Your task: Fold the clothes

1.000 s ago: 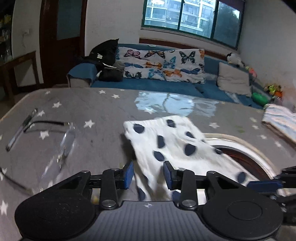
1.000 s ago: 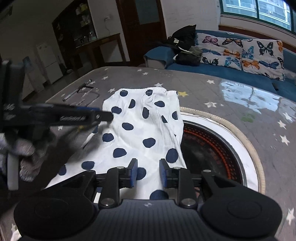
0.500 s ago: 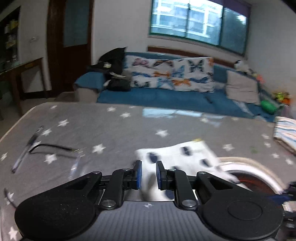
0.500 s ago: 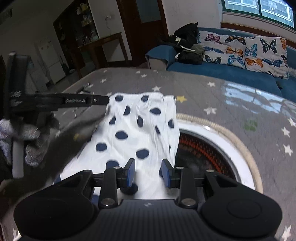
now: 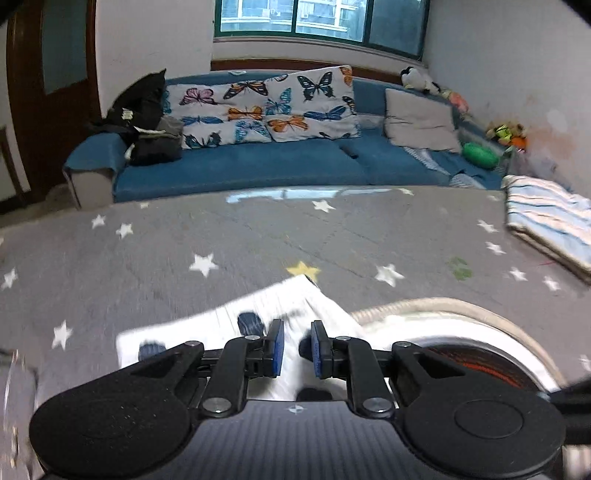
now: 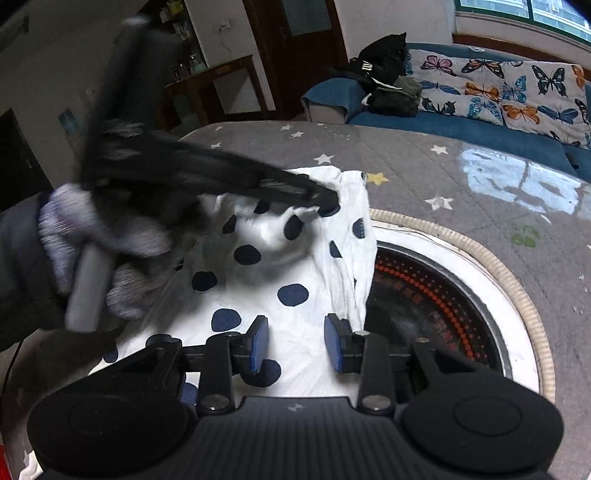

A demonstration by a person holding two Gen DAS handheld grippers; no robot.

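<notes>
Since the earlier frames, left hand-held gripper (image 6: 325, 201) is carrying the far edge of the polka-dot garment (image 6: 291, 266) back over itself, its tips pressed onto the cloth, though whether the narrow-gapped pads (image 5: 277, 347) are actually pinching fabric is unclear. Right hand-held gripper (image 6: 295, 345) is hovering spread over the garment's near part, gripping nothing. Garment is lying on the star-print desk (image 6: 424, 166) directly ahead of both, overlapping the round recessed burner (image 6: 436, 295).

Dim room, window (image 5: 321, 18) daylight, motion blur, fisheye bending
</notes>
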